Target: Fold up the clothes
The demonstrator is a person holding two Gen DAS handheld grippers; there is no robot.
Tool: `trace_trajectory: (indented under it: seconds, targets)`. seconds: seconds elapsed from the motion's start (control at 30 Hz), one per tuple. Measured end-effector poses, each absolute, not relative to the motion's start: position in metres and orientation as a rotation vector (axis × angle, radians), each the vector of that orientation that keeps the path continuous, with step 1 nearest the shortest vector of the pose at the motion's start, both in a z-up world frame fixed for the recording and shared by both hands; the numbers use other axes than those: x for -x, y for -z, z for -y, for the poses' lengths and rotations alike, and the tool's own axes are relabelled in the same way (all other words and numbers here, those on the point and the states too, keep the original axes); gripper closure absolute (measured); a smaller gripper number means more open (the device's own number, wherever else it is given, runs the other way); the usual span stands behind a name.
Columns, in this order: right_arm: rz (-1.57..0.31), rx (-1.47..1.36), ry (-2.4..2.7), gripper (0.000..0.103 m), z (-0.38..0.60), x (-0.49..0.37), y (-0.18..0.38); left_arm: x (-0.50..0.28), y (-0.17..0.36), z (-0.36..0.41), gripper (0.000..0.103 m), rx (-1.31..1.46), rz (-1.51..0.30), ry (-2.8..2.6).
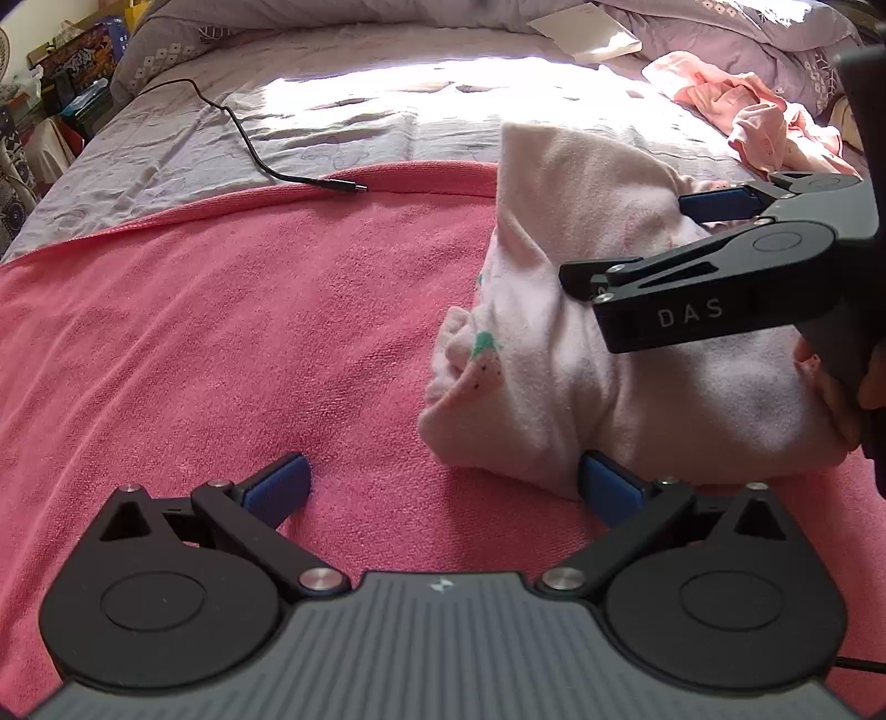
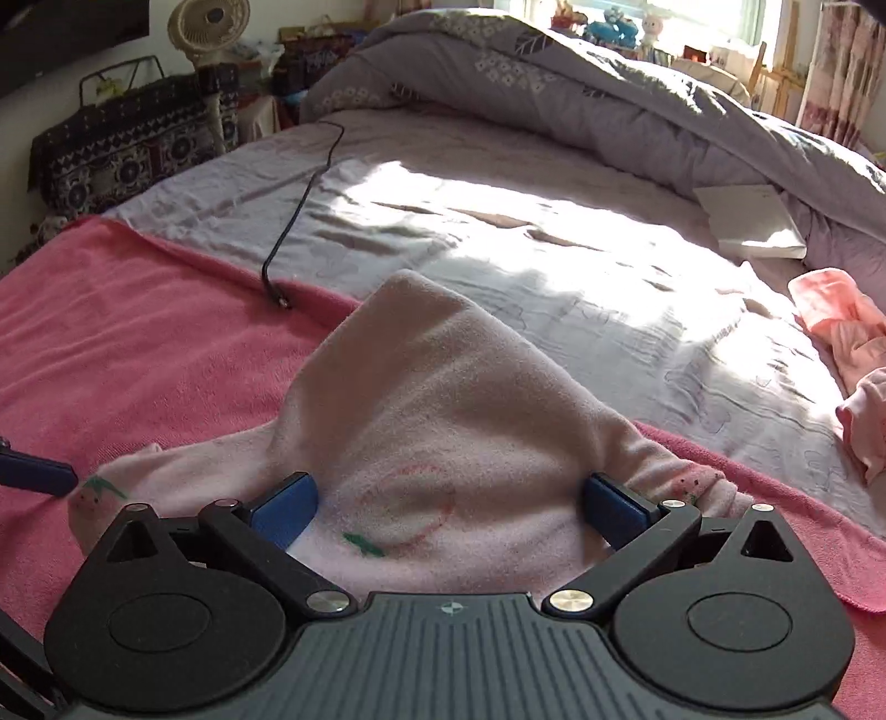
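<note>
Both tongs stand wide open, gripping nothing: the left gripper (image 1: 443,487) sits at the lower centre of its frame with one blue pad beside the pale pink strawberry-print fleece garment (image 1: 559,332). The right gripper (image 2: 451,507) straddles that bunched garment, which lies on the pink terry towel (image 1: 221,332) right of centre.

So the count: two grippers, left gripper (image 1: 443,487) and right gripper (image 2: 451,507). One pale pink garment (image 2: 443,421) on one pink towel (image 1: 221,332). One black cable (image 1: 249,138), one white book (image 2: 753,227) far right, one salmon clothes heap (image 1: 758,116), one fan (image 2: 210,22) far left.
</note>
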State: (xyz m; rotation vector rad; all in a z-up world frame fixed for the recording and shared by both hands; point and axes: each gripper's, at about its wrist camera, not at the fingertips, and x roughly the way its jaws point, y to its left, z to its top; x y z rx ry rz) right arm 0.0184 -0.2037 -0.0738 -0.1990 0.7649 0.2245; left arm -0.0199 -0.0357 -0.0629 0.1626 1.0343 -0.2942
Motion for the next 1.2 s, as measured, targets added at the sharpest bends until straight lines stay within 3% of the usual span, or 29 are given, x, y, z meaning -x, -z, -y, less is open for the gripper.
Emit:
trace_trajectory:
  seconds: [0.2,0.4,0.57,0.63,0.87,1.0,1.2]
  targets:
    - [-0.810,0.178,-0.217,0.000,0.206,-0.017,0.054,0.022,0.064,0.035,0.000,-0.172,-1.029,0.301]
    - [-0.695,0.072,-0.174,0.000,0.218,0.010,0.026,0.020,0.063,0.036,0.000,-0.174,-1.035,0.300]
    - [-0.836,0.091,-0.214,0.000,0.210,-0.007,0.059,0.020,0.063,0.036,0.000,-0.178,-1.045,0.304]
    - [-0.806,0.042,-0.194,0.000,0.213,-0.004,0.067,0.019,0.063,0.036,0.000,-0.187,-1.053,0.310]
    - [-0.725,0.041,-0.147,0.000,0.221,0.010,0.043,0.015,0.064,0.037,0.000,-0.201,-1.088,0.328]
    - [-0.826,-0.059,-0.125,0.000,0.239,-0.004,0.062,0.014,0.063,0.037,0.000,-0.196,-1.097,0.324]
    - [-0.826,-0.024,-0.105,0.000,0.229,0.004,0.043,0.013,0.064,0.037,0.000,-0.200,-1.103,0.324]
